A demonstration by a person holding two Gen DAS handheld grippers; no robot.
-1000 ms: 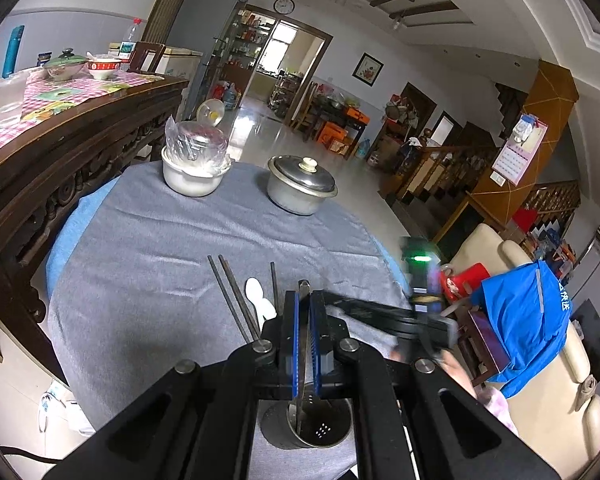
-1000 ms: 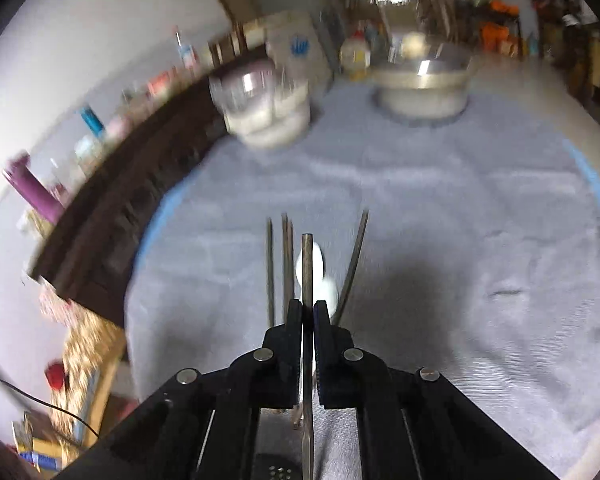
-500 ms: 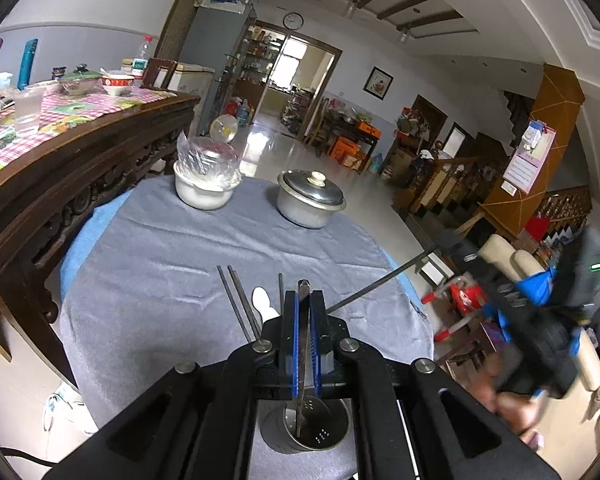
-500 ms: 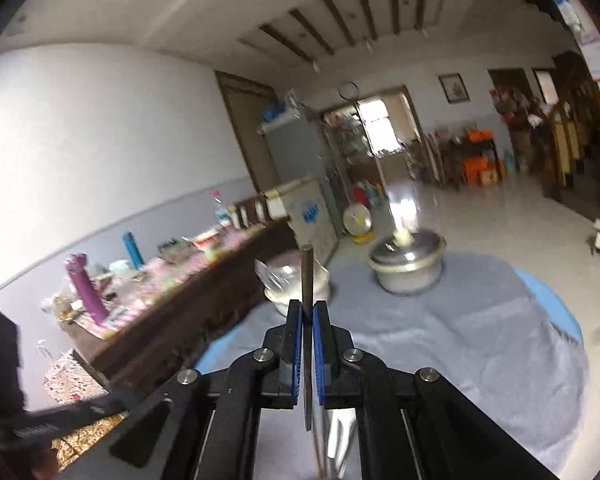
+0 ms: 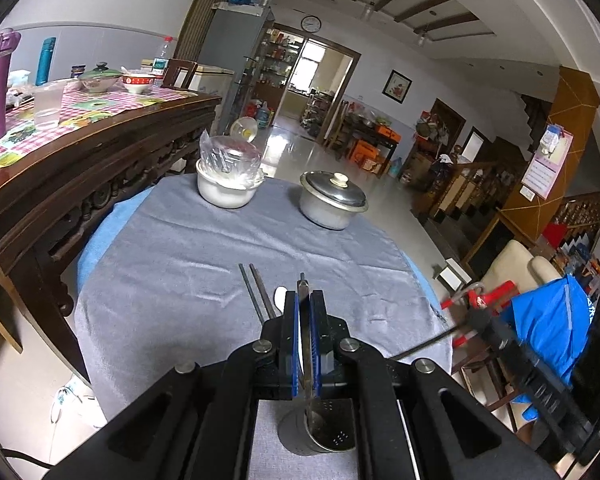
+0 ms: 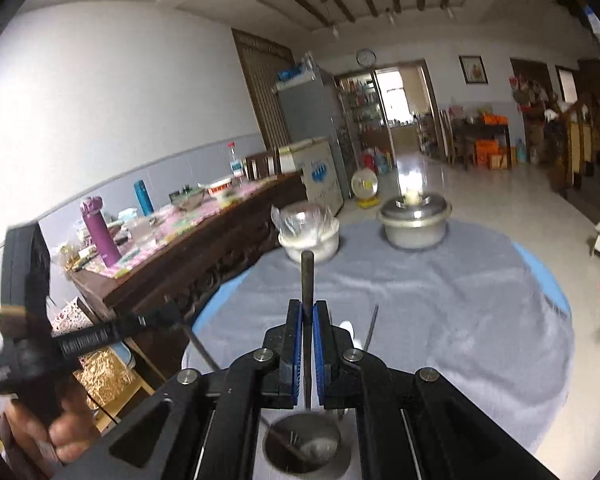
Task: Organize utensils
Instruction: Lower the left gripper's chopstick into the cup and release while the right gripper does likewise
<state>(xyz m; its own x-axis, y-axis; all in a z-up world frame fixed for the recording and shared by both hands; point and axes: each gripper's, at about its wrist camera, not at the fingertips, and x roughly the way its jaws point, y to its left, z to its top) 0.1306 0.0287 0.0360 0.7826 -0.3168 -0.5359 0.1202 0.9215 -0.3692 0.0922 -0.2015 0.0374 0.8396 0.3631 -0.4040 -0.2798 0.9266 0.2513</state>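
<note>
Right hand-held gripper [image 6: 307, 330] clamping chopstick [image 6: 307, 280], above metal holder [image 6: 304, 450]

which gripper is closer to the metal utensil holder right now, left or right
Hard to call; if either, the left. The left gripper holds a chopstick whose lower end dips into the metal holder. The right gripper holds its chopstick just above the rim.

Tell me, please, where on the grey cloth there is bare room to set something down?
The widest bare patch is mid-cloth, between the white bowl and lidded pot at the far edge and the chopsticks lying nearer. The cloth's right side is also bare. It is crowded near the front: chopsticks, white spoon and metal holder cluster there.
</note>
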